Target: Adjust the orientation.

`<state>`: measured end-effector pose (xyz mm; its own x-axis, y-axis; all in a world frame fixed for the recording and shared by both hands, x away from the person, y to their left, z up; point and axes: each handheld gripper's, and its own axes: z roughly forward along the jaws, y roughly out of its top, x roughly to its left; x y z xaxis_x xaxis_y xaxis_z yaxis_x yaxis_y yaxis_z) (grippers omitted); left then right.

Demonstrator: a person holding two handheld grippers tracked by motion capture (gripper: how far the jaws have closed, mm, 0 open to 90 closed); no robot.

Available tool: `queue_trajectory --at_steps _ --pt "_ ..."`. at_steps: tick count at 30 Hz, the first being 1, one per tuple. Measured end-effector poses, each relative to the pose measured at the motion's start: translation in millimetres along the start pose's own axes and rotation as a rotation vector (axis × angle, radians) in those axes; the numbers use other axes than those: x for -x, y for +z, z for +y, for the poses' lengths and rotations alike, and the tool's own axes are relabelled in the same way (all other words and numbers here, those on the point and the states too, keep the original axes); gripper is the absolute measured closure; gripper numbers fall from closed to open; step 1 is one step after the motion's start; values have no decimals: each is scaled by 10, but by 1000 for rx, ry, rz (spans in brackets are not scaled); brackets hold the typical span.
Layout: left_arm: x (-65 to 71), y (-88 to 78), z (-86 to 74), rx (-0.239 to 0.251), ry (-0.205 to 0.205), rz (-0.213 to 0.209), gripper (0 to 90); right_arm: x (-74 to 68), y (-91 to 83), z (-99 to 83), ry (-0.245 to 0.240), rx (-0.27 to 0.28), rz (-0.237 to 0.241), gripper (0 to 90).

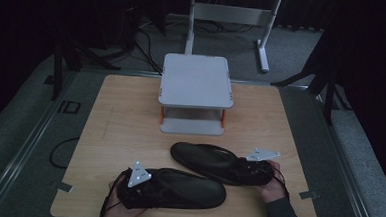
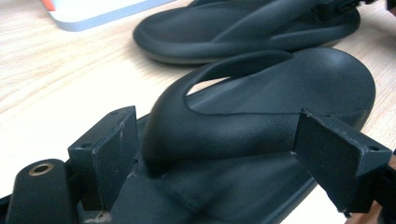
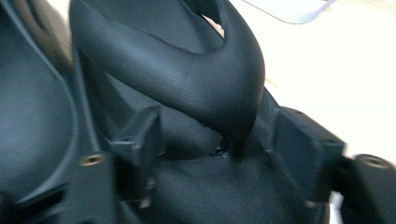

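Two black sandals, one at each hand-held gripper

Two black sandals lie flat on the wooden surface [image 1: 115, 129], side by side and nearly touching. The near sandal [image 1: 184, 188] sits at the left hand-held gripper [image 2: 219, 154], whose jaws stand wide apart on either side of the strap; in the left gripper view there is a clear gap between each jaw and the strap, so nothing is clamped. Its sole stretches away from that gripper, toe pointing off to the far side.

The far sandal [image 1: 206, 161] has its heel end at the right hand-held gripper [image 3: 217, 140]. In the right gripper view the jaws sit about half apart on either side of the strap where it meets the footbed, close against it; the view is blurred, and I cannot tell whether they are pressing on it.

Beyond both grippers, past the far sandal, a small grey two-level shelf [image 1: 196, 81] with orange posts stands on the surface. A hand [image 1: 272, 190] with a dark sleeve holds the right gripper.
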<state>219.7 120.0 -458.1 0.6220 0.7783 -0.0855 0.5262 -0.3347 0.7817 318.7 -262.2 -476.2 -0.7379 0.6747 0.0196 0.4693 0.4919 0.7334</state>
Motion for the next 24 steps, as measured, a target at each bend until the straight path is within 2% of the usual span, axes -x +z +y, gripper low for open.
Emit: queue_trajectory --at_steps 3,4,7,9,12,15,16,18,19,20,21,22,24 --pt "9 79 -14 -34 10 33 147 32 12 -12 14 -1 -10 484" --pt "7 95 -24 -37 7 45 148 52 3 -16 19 -1 -21 493" --pt "-38 95 -48 -45 -4 45 147 124 -34 -40 35 -3 -46 489" --pt "-69 79 -54 -45 -5 48 145 171 -43 -66 46 -15 -83 492" --pt "-127 53 -56 -44 -20 61 145 259 -69 -83 88 2 -77 493" --pt "-201 32 -56 -46 -26 89 146 262 -66 -69 80 -4 -79 487" --pt "-221 29 -58 -46 -29 86 146 256 -63 -65 73 -4 -83 476" --pt "-257 19 -71 -50 -34 88 147 237 -65 -61 64 12 -39 446" --pt "-257 19 -71 -50 -34 88 147 237 -65 -61 64 12 -39 446" --pt "-309 8 -102 -58 -45 99 147 219 -57 -56 55 13 -16 427" --pt "-326 4 -120 -63 -47 104 147 169 -16 -38 32 -5 -52 428" --pt "-338 3 -138 -72 -52 113 148 167 10 -31 32 -12 -65 433" --pt "-354 1 -166 -89 -53 114 156 186 43 -20 56 -6 -68 438"
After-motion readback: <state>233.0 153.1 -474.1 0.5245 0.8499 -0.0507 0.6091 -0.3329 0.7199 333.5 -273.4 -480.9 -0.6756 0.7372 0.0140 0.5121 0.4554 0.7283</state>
